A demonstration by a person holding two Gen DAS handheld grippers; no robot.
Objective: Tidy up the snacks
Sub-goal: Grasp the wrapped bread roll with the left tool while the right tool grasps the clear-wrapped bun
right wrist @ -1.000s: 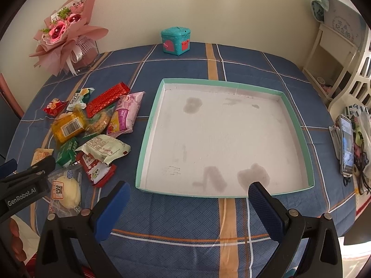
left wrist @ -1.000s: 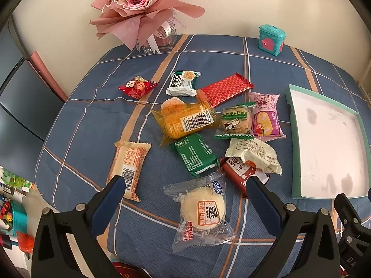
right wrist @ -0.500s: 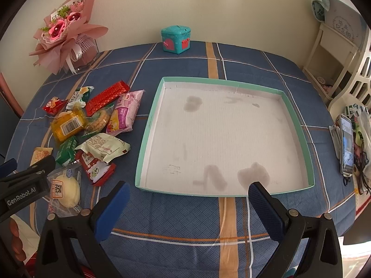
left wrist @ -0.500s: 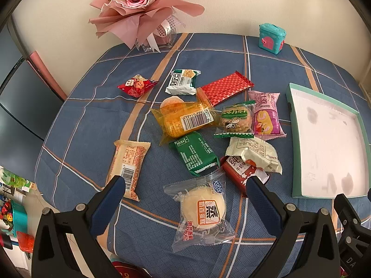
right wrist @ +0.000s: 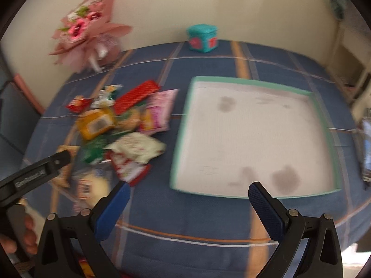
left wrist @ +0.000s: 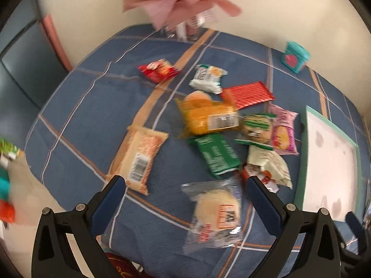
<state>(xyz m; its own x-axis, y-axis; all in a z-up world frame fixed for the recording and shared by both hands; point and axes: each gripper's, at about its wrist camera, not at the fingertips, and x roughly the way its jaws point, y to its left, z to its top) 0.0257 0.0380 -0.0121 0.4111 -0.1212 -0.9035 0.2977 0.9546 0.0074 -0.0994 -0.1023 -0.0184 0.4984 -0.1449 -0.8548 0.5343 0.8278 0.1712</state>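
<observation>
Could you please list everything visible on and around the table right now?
Snack packets: about eleven, mixed colours, loose cluster left of the tray.
Bun in clear wrapper: one, pale, nearest the left tool.
Tray: one, teal rim, white stained floor, no snacks inside, right of the snacks.
Small box: one, teal with red patches, far table edge.
Bouquet: one, pink wrapping, far left corner.
Tablecloth: one, blue with orange and white lines.
Left tool: black with blue pads, open, holding nothing.
Right tool: same, open, holding nothing.
</observation>
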